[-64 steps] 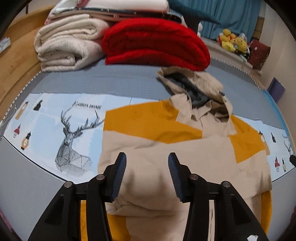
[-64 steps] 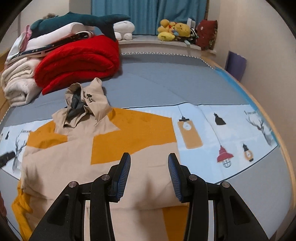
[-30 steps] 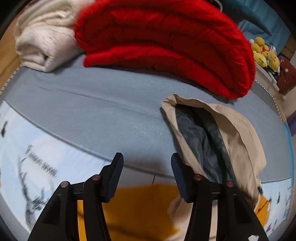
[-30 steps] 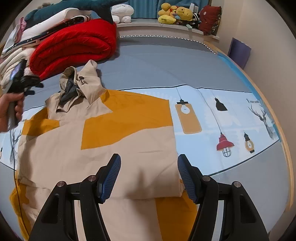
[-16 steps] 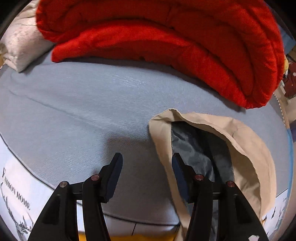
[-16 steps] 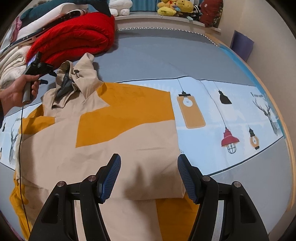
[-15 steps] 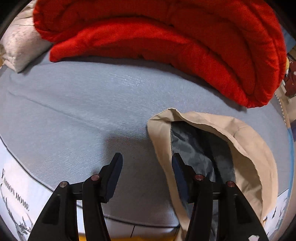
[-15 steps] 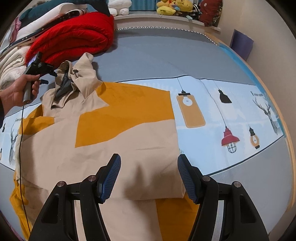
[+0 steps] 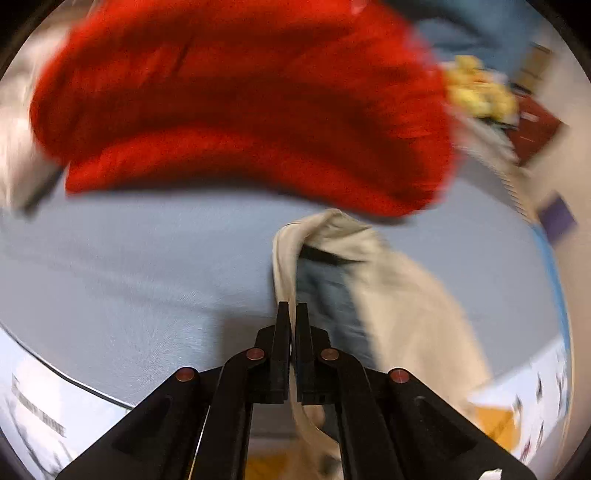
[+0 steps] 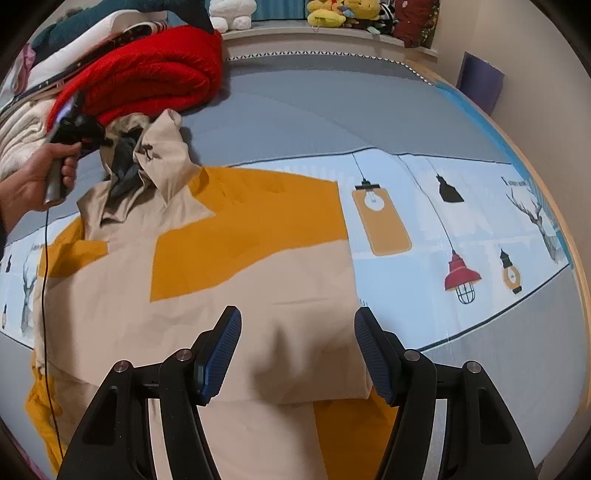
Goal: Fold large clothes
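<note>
A beige and orange hooded jacket [image 10: 221,266] lies spread on the bed, sleeves folded in. Its hood [image 9: 354,280], beige with a grey lining, points toward the red blanket. My left gripper [image 9: 292,310] is shut on the hood's left edge; the left wrist view is blurred. In the right wrist view the left gripper [image 10: 99,142] shows at the hood [image 10: 147,158], held by a hand. My right gripper [image 10: 297,347] is open and empty, hovering above the jacket's lower body near its right edge.
A folded red blanket [image 9: 251,107] [image 10: 155,74] lies just beyond the hood, with cream blankets [image 10: 18,140] to its left. Plush toys [image 10: 343,7] sit on the far ledge. A printed sheet [image 10: 461,221] covers the bed to the right of the jacket.
My left gripper has closed on the hood's left edge and is moving, blurring its view. The hood's edge has lifted slightly. My right gripper has stayed open over the jacket.
</note>
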### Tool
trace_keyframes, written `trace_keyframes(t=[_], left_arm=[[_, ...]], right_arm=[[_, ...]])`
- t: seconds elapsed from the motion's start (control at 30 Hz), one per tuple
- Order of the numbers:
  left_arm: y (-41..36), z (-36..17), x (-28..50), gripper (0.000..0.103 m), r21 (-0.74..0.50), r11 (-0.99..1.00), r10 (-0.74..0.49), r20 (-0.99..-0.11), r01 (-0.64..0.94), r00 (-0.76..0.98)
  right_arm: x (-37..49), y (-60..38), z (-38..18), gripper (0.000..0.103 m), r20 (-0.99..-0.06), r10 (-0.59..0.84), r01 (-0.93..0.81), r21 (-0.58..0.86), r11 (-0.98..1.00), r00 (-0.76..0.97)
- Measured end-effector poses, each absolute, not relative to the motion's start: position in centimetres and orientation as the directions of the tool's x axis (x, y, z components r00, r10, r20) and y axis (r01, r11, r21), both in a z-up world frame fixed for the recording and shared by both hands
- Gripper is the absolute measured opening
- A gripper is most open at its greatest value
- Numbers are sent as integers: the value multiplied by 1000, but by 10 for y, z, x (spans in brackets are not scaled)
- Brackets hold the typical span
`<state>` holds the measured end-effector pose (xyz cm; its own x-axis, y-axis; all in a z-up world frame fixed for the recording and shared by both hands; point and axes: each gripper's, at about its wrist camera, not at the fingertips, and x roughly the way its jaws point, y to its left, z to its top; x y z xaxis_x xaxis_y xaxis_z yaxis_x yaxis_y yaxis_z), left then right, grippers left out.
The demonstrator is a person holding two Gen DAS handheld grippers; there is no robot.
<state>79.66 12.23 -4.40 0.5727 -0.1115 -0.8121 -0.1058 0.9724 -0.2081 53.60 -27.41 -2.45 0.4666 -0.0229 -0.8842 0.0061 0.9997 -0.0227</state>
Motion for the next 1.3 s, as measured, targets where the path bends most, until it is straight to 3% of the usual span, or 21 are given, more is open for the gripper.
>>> trace_keyframes(t=[0.2, 0.3, 0.4, 0.47, 0.57, 0.7, 0.77, 0.83, 0.87, 0.93, 1.03, 1.2, 1.3], left_arm=[[33, 37, 638, 0, -84, 966, -231, -710, 246, 665], [4, 40, 542, 0, -31, 942, -261, -690, 334, 674], [-11, 9, 463, 3, -15, 927, -256, -756, 375, 602], [-17, -22, 417, 10, 3, 921, -207, -843, 389, 497], [-2, -24, 381, 11, -66, 936, -230, -857, 345, 462], [43, 2, 392, 18, -207, 972, -235, -810, 113, 537], [64, -4, 403, 36, -266, 964, -227, -803, 9, 551], [76, -25, 419, 37, -293, 955, -226, -827, -53, 514], [82, -37, 426, 37, -299, 949, -215, -840, -96, 498], [87, -52, 438, 37, -316, 938, -215, -855, -146, 471], [91, -69, 449, 40, -329, 928, -223, -866, -175, 447], [101, -87, 462, 46, -332, 923, -221, -871, -194, 439], [99, -93, 466, 42, -345, 921, -235, -863, -182, 446]], right_arm=[[538, -276, -3, 64, -862, 6, 34, 27, 999, 506], [532, -276, 11, 64, -840, 33, 30, 59, 998, 541], [527, -280, 24, 64, -813, 55, 45, 99, 994, 579], [522, -284, 34, 64, -789, 85, 55, 149, 987, 609], [515, -283, 47, 65, -754, 119, 51, 198, 979, 646], [507, -272, 58, 64, -723, 158, 17, 229, 973, 673], [505, -264, 57, 64, -716, 193, -7, 253, 967, 670], [505, -253, 55, 63, -715, 238, -48, 275, 960, 658], [505, -250, 53, 60, -713, 252, -63, 280, 958, 654], [506, -239, 49, 43, -705, 311, -109, 317, 942, 637], [507, -227, 41, 34, -701, 372, -154, 355, 922, 609], [515, -204, 28, 35, -689, 476, -226, 426, 876, 546], [519, -196, 19, 47, -680, 531, -245, 477, 844, 505]])
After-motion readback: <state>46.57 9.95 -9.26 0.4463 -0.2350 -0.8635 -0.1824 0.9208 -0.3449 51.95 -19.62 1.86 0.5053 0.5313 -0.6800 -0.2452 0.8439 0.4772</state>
